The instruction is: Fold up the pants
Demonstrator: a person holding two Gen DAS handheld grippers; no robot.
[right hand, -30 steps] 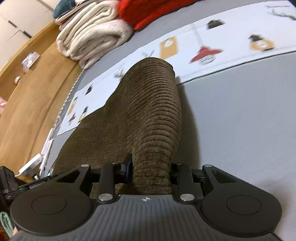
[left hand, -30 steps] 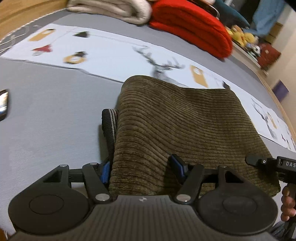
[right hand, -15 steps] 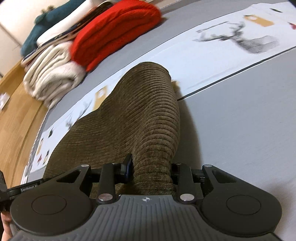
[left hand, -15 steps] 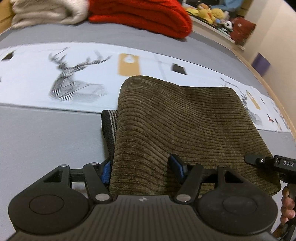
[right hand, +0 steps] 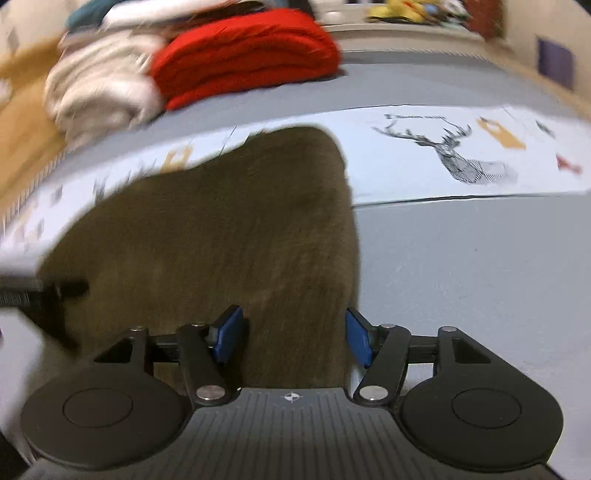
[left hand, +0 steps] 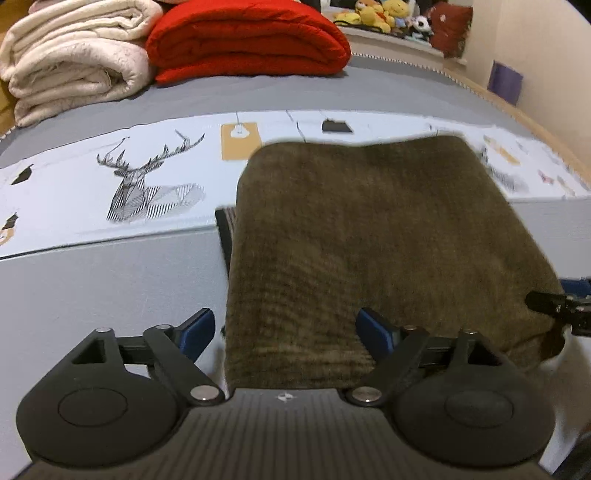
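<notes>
Olive-brown corduroy pants (left hand: 369, 240) lie folded into a thick rectangle on the grey bed (left hand: 92, 295); a dark striped waistband (left hand: 225, 229) pokes out at their left edge. My left gripper (left hand: 286, 330) straddles the near left corner. Its jaws are opening, and the left blue pad (left hand: 199, 328) stands clear of the cloth. In the right wrist view the pants (right hand: 229, 240) are blurred. My right gripper (right hand: 293, 336) straddles their near right corner, jaws opening, pads no longer pinching the fabric. The other gripper's black tip (left hand: 554, 302) shows at the pants' right edge.
A folded red blanket (left hand: 247, 40) and a cream blanket (left hand: 74, 62) are stacked at the far side of the bed. A white printed strip with a deer (left hand: 147, 184) runs across behind the pants. Plush toys (left hand: 373, 14) and a purple box (left hand: 504, 81) sit beyond.
Both grippers were shut on the pants' near edge; now both sets of jaws have widened and released the cloth. Both hands swung sideways across the bed, so the blankets now face the cameras.
</notes>
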